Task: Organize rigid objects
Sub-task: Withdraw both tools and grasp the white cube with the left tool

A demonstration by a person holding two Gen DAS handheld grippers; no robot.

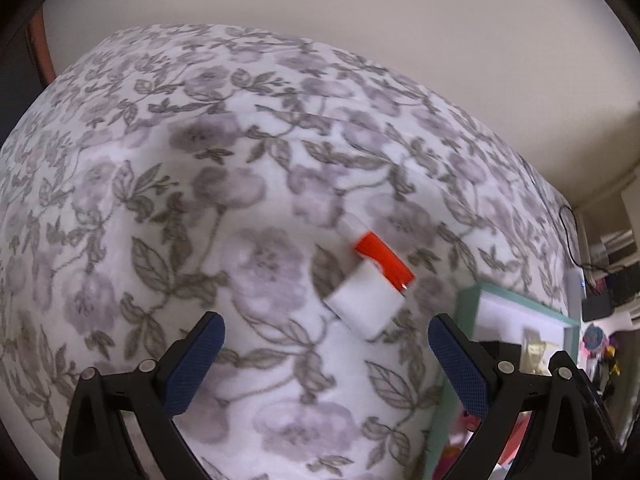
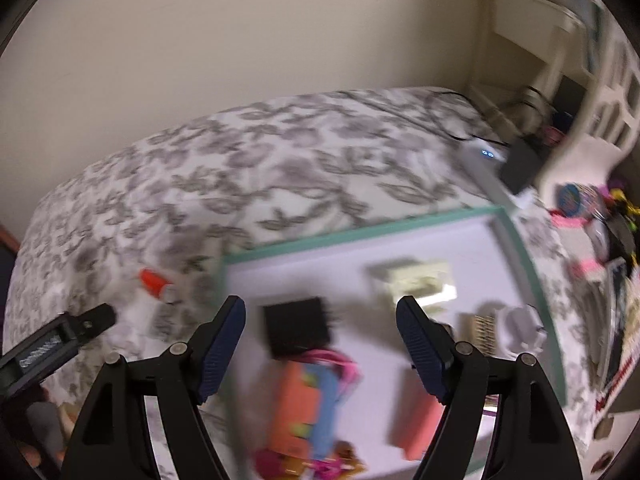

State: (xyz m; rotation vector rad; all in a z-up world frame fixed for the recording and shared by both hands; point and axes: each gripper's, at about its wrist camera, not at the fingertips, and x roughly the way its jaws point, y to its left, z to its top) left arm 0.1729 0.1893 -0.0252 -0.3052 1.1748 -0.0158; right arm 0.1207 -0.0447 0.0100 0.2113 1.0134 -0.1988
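A white block (image 1: 365, 303) with an orange-red piece (image 1: 383, 260) against its far side lies on the floral bedspread (image 1: 200, 200). My left gripper (image 1: 326, 328) hovers just in front of them, open and empty. In the right wrist view the orange-red piece (image 2: 156, 284) sits left of a white tray with a teal rim (image 2: 360, 228). My right gripper (image 2: 320, 314) is open over that tray, above a black square box (image 2: 298, 330). The tray also holds a cream box (image 2: 416, 282), an orange and blue object (image 2: 310, 404), a salmon block (image 2: 416, 426) and a grey clip (image 2: 518, 326).
The teal-rimmed tray (image 1: 468, 304) shows at the lower right of the left wrist view. The other gripper's dark finger (image 2: 76, 328) reaches in from the left. A black device and cable (image 2: 520, 164) sit at the bed's far corner, with cluttered shelves (image 2: 592, 80) and toys (image 2: 600, 216) to the right.
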